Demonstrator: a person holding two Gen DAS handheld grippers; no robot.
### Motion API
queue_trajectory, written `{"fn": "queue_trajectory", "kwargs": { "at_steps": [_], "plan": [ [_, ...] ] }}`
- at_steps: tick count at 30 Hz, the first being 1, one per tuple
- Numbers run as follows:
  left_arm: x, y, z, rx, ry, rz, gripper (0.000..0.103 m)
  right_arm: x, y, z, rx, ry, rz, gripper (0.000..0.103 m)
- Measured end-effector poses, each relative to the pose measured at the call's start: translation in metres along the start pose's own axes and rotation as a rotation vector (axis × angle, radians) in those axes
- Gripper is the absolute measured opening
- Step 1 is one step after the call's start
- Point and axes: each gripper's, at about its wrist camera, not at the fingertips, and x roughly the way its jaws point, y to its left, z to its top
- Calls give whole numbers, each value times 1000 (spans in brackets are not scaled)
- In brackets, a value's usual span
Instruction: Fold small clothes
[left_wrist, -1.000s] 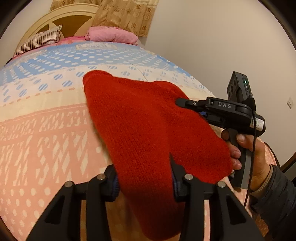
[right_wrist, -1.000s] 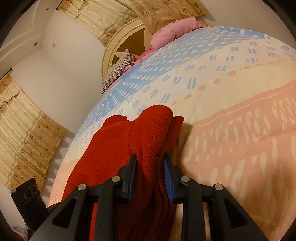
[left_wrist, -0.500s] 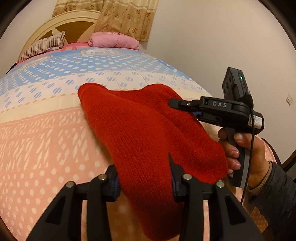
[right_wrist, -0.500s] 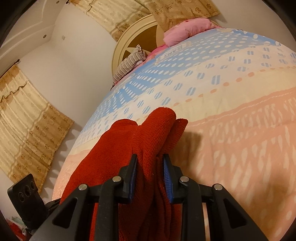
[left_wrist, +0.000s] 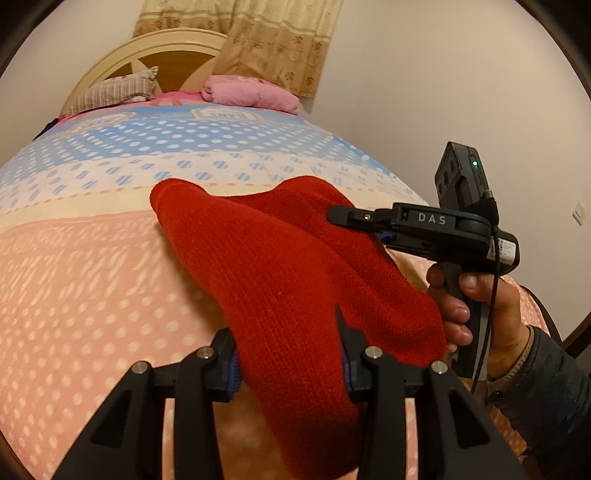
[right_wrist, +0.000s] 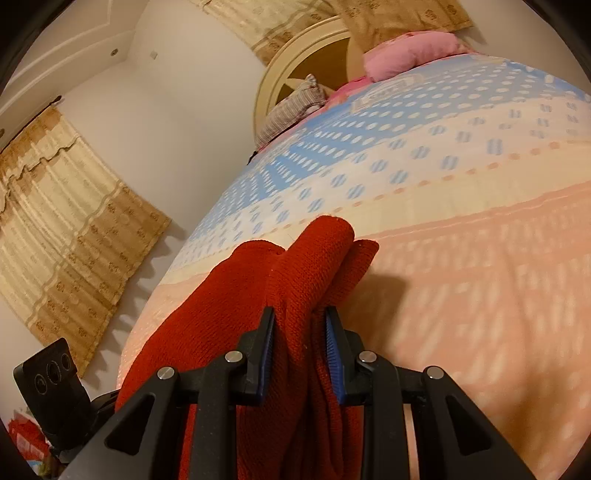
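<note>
Both grippers have carried the red knit garment (left_wrist: 295, 280) further up the bed (left_wrist: 92, 280), toward twelve o'clock. The left gripper (left_wrist: 290, 354) is clamped on it; the right gripper (right_wrist: 300, 347), at three o'clock, pinches a bunched fold

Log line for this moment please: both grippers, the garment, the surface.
left gripper: shut on red knit garment | right gripper: shut on same garment, bunched | garment: held over bedspread | fold: not finished

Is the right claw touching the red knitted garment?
Touching. The right wrist view shows the right claw with both blue pads pressed on the bunched red knitted garment.
</note>
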Motion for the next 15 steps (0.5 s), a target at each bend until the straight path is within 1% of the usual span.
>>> {"fn": "queue_trajectory", "kwargs": {
  "at_steps": [8,15],
  "plan": [
    [-29,15,-16,-20,-28,44,41,22,42,-17,-36,36,64,26],
    [-43,22,-25,-32,-44,77,41,37,73,-31,-60,61,100,26]
  ]
}}
